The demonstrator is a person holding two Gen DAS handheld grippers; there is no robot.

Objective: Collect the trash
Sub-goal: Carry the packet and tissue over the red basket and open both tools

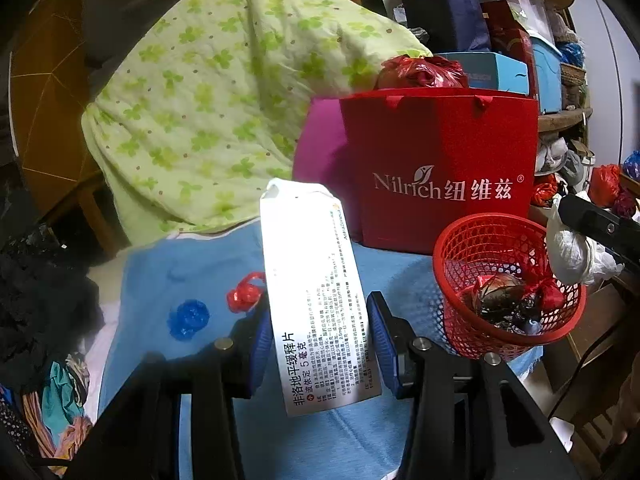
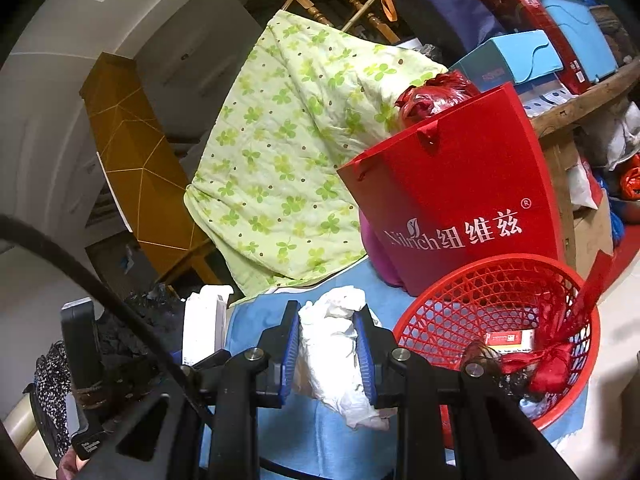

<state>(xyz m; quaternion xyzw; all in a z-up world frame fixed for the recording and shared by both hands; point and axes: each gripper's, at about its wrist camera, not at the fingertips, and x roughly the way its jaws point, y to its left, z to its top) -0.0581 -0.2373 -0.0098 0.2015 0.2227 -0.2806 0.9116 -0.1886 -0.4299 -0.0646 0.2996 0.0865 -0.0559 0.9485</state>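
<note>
Left tongs [image 1: 320, 340]: clamped on white medicine box [image 1: 316, 292], left of red basket [image 1: 508, 280].
Right tongs [image 2: 330, 354]: pinching crumpled tissue [image 2: 336, 360], near basket rim.
Risk: long box tips out; tissue snags mesh.

The red paper bag [image 1: 440, 168] bears white lettering: "Nilrich 纽维兹" with a leaf mark and ®. The white medicine box [image 1: 316, 300] reads "非洛地平缓释片" in black, with "波依定 5 毫克" beside it; its smaller print is too fine to read.
</note>
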